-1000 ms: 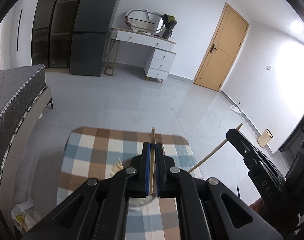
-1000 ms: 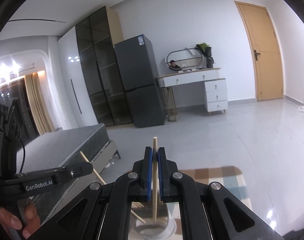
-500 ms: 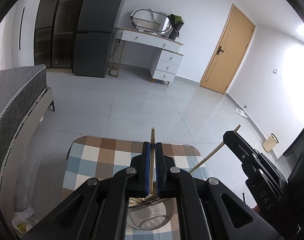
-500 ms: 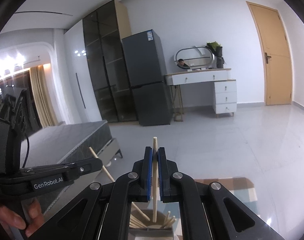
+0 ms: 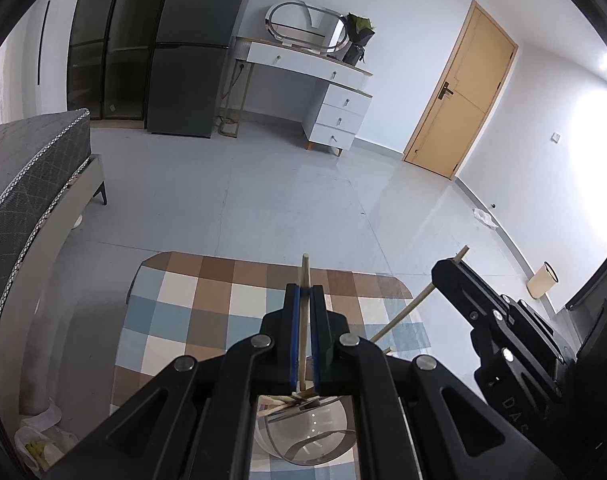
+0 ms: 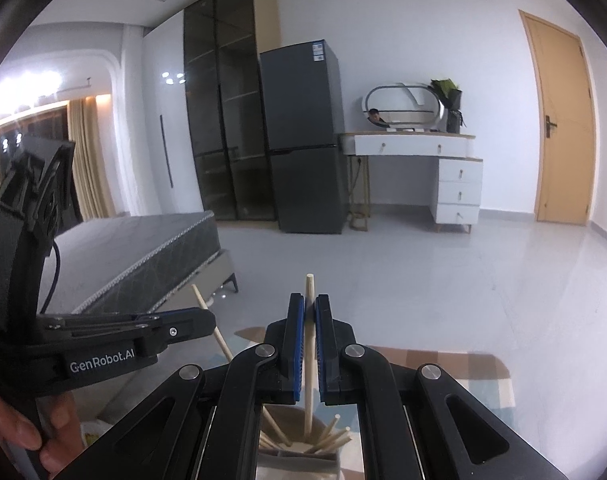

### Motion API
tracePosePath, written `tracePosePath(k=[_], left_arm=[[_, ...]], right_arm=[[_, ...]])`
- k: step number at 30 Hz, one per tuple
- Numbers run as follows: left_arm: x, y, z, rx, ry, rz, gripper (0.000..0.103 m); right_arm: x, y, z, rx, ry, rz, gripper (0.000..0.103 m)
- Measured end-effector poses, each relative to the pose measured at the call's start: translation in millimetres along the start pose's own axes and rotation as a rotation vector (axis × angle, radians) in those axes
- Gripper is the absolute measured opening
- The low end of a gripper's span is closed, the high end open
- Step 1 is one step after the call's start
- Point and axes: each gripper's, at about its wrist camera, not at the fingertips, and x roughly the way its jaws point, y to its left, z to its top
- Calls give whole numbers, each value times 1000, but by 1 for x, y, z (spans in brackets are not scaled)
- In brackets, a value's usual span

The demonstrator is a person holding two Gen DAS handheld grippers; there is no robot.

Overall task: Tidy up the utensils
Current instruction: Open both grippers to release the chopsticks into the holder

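From my left wrist camera, the glass container (image 5: 309,438) is mostly hidden behind the left gripper (image 5: 302,322), so I can't make out its rim. The right wrist view cuts the holder (image 6: 299,456) off at the bottom edge, and I can't count the sticks (image 6: 327,438) inside. The lower end of the chopstick (image 6: 309,344) vanishes among them.

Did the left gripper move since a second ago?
Yes. The left gripper went down and forward: in its own view the checked table grew bigger, and the glass bowl now shows beneath it.
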Motion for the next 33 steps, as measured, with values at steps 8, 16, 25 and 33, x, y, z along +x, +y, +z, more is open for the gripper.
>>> tracePosePath(k=[8,16,25,33], left_arm=[[7,0,-9,7,29,-12,0],[13,2,-12,11,58,-9,0],[17,2,-17,28,65,-2,0],[21,2,-29,44,100,8,0]], right_arm=[[16,-5,-20,-9,49,5,5],[24,-9,-31,-2,84,13,5],[32,-15,-45,20,136,26,5],[33,-26,-59,89,199,42,7]])
